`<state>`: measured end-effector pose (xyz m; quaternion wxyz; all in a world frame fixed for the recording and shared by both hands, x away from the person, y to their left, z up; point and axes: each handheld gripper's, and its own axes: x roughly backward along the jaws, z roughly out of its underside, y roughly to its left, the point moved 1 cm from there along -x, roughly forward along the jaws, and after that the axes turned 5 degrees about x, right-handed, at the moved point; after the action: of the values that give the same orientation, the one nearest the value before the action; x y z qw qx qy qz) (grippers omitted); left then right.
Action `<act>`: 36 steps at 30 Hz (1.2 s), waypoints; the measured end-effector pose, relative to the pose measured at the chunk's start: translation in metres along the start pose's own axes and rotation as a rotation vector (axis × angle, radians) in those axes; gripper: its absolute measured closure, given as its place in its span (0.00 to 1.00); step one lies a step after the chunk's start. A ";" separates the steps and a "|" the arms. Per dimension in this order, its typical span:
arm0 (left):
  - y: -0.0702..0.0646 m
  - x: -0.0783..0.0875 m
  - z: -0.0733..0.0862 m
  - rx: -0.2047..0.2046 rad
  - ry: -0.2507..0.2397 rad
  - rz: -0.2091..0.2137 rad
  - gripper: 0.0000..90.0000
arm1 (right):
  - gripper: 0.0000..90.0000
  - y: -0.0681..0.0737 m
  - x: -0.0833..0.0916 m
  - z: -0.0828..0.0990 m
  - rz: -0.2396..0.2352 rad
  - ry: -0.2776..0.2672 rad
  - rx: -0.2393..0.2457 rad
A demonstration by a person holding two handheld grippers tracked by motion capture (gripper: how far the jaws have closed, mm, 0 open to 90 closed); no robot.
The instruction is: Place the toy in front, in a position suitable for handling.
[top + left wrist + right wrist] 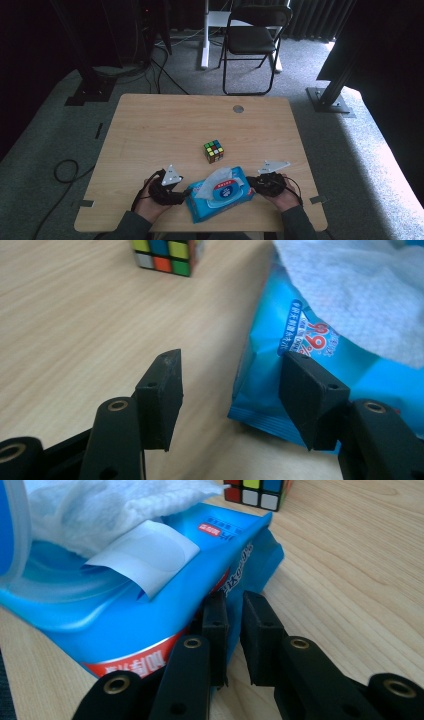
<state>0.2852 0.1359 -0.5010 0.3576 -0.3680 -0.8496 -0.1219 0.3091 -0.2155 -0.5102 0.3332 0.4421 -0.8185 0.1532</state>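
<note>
I have the right hand-held gripper (234, 630) pinched on the wipes pack (220, 197) edge, the left hand-held gripper (230, 390) apart beside it; next, I'd pull the wipe (216, 179).

1. The bench (150, 130) is light wood with fine lines in it, smooth and not shiny.
2. The wipes pack (150, 625) is blue plastic, thin, crinkly and a bit shiny.
3. The wipe (360, 290) sticking out of it is soft white cloth with tiny bumps.
4. The puzzle cube (213, 151) is hard plastic with bright, smooth squares.
5. The left hand-held gripper (230, 390) has dull black plastic parts with little brass rings.
6. The floor (350, 130) is rough grey carpet.
</note>
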 end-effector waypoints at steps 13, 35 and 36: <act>0.045 -0.020 -0.024 0.091 -0.006 -0.094 0.51 | 0.86 0.011 -0.007 -0.005 -0.073 -0.001 0.042; 0.068 0.005 -0.021 0.181 -0.051 -0.129 0.49 | 0.77 0.018 -0.014 -0.008 -0.092 -0.016 0.049; 0.066 0.009 -0.020 0.174 -0.055 -0.133 0.48 | 0.76 0.018 -0.014 -0.008 -0.092 -0.016 0.047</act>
<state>0.3382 0.1771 -0.4845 0.3557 -0.2814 -0.8891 -0.0610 0.3031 -0.1923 -0.5132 0.3230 0.4883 -0.7961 0.1531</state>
